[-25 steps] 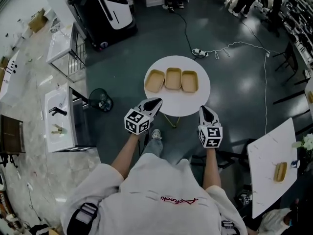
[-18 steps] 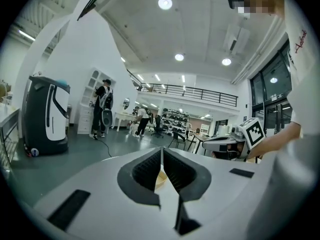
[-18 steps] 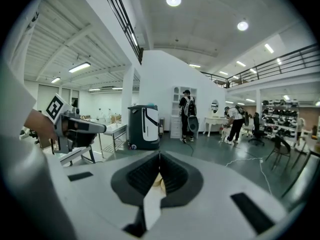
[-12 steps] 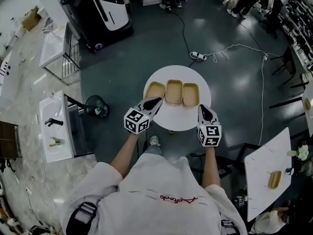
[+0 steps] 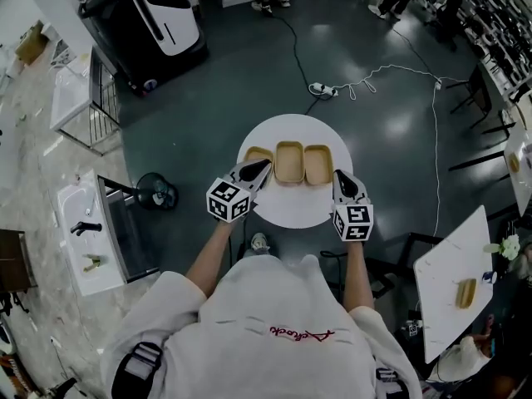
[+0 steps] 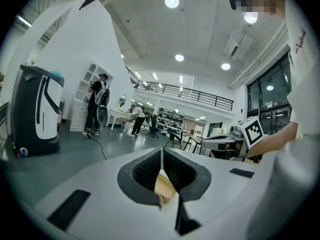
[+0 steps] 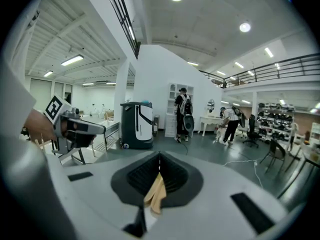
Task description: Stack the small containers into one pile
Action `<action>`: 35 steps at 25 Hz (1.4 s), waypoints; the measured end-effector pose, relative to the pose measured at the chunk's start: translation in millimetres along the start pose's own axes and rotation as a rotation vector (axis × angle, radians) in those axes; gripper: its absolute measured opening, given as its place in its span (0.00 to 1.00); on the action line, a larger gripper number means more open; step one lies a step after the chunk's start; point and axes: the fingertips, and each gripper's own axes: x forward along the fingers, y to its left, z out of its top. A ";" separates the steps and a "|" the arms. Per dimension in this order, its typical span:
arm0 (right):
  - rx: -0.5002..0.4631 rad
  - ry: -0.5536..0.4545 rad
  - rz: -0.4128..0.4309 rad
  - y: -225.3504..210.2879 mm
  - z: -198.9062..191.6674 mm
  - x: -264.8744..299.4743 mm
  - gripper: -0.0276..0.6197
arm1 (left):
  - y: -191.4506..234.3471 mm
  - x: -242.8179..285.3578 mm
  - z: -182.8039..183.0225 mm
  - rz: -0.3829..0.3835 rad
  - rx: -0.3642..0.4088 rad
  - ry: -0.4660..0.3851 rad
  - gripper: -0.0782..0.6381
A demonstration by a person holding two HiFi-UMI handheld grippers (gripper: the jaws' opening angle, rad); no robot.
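Three small tan containers stand in a row on the round white table (image 5: pixel 295 208): a left one (image 5: pixel 254 155), a middle one (image 5: pixel 289 161) and a right one (image 5: pixel 318 164). My left gripper (image 5: pixel 266 165) is shut and empty, its tip over the near right corner of the left container, part of which it hides. My right gripper (image 5: pixel 339 175) is shut and empty just right of the right container. In the left gripper view the jaws (image 6: pixel 161 153) meet, with a tan container (image 6: pixel 165 187) below them. The right gripper view shows closed jaws (image 7: pixel 159 157) above a tan rim (image 7: pixel 156 195).
The table stands on a dark floor with a power strip and cable (image 5: pixel 320 89) beyond it. A black-and-white machine (image 5: pixel 145 15) is at the far left, a sink unit (image 5: pixel 87 231) at the left, a white table (image 5: pixel 453 281) at the right. People stand in the background.
Both grippers have come forward from the near table edge to the row of containers. The jaws stayed shut.
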 end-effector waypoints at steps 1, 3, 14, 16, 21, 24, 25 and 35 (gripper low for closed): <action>0.000 0.002 -0.004 -0.3 0.3 2.2 0.07 | 2.2 1.6 0.4 -0.005 -0.001 0.001 0.14; 0.001 0.007 -0.011 -1.7 0.2 5.3 0.08 | 5.1 4.6 0.5 -0.014 -0.005 0.001 0.14; 0.014 0.025 -0.021 -9.5 -8.6 6.5 0.08 | 8.0 14.7 -7.9 -0.025 -0.019 0.023 0.14; 0.021 0.031 -0.018 -13.7 -12.8 8.2 0.08 | 7.5 16.4 -10.9 -0.019 -0.022 0.028 0.14; 0.038 0.039 0.019 -22.5 -21.8 19.1 0.07 | 12.3 13.9 -22.0 0.032 -0.040 0.038 0.14; 0.041 0.032 0.043 -31.7 -22.8 27.8 0.08 | 17.8 15.2 -24.1 0.076 -0.045 0.039 0.14; 0.043 0.032 0.051 -35.1 -23.2 30.7 0.08 | 18.6 16.0 -24.4 0.090 -0.045 0.041 0.14; 0.073 0.055 0.107 -69.8 -39.2 53.2 0.08 | 22.3 29.8 -25.9 0.188 -0.057 0.060 0.14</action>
